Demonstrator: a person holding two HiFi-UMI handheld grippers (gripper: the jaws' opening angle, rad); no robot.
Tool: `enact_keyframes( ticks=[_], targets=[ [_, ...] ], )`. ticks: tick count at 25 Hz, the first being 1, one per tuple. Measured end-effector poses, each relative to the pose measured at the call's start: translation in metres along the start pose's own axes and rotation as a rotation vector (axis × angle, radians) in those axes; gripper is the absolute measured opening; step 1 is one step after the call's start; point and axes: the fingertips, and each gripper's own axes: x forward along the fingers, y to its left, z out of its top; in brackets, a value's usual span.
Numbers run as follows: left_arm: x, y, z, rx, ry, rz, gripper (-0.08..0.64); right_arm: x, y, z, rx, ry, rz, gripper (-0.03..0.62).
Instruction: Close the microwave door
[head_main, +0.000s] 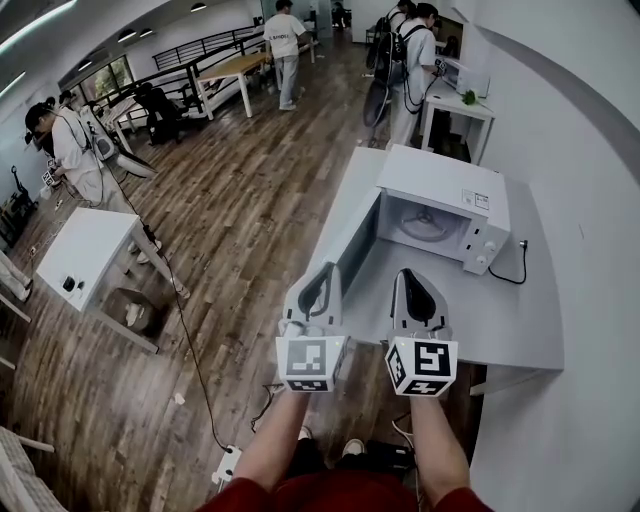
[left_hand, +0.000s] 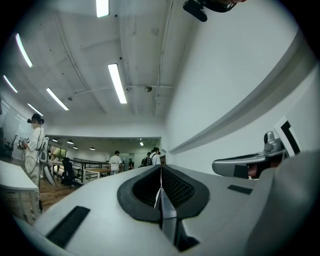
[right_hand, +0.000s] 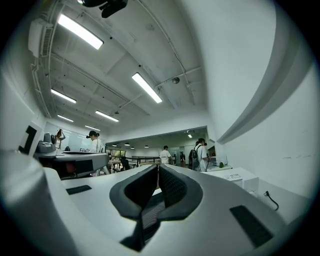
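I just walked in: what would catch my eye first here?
A white microwave stands on the table at the right of the head view, its door swung wide open toward the left. In front of it hover two grey handheld tools, the left tool and the right tool, both shut and empty.

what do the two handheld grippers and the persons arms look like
The left light grey plastic gripper and the right light grey plastic gripper are tapered shells with black ribbed pads lining the jaws. Each carries a white cube with black square markers: left cube, right cube. The forearms are bare, and dark red sleeves show at the bottom edge.
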Motion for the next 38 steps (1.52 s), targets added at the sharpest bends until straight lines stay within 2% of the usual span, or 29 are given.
enact_keyframes(
  ticks=[10,18,25,30,31,33,38],
  targets=[
    [0.020,0.042,-0.034,-0.014,0.019,-0.057,0.029,0.040,0.023,-0.023,-0.019,0.040,-0.044,0.029],
    [0.018,0.070,-0.079,-0.018,0.078,-0.097,0.029,0.063,0.050,-0.051,-0.028,0.093,-0.054,0.029],
    [0.009,0.075,-0.117,-0.019,0.121,-0.199,0.029,0.073,0.071,-0.079,-0.022,0.149,-0.060,0.029],
    [0.007,0.076,-0.139,-0.056,0.126,-0.292,0.032,0.078,0.075,-0.098,-0.022,0.183,-0.081,0.029],
    [0.007,0.076,-0.144,-0.060,0.134,-0.317,0.040,0.079,0.076,-0.102,-0.023,0.191,-0.085,0.029],
    [0.008,0.073,-0.154,-0.057,0.152,-0.380,0.105,0.080,0.078,-0.110,-0.023,0.206,-0.096,0.029],
    [0.017,0.062,-0.179,-0.024,0.173,-0.537,0.160,0.083,0.070,-0.129,-0.027,0.240,-0.141,0.029]
  ],
)
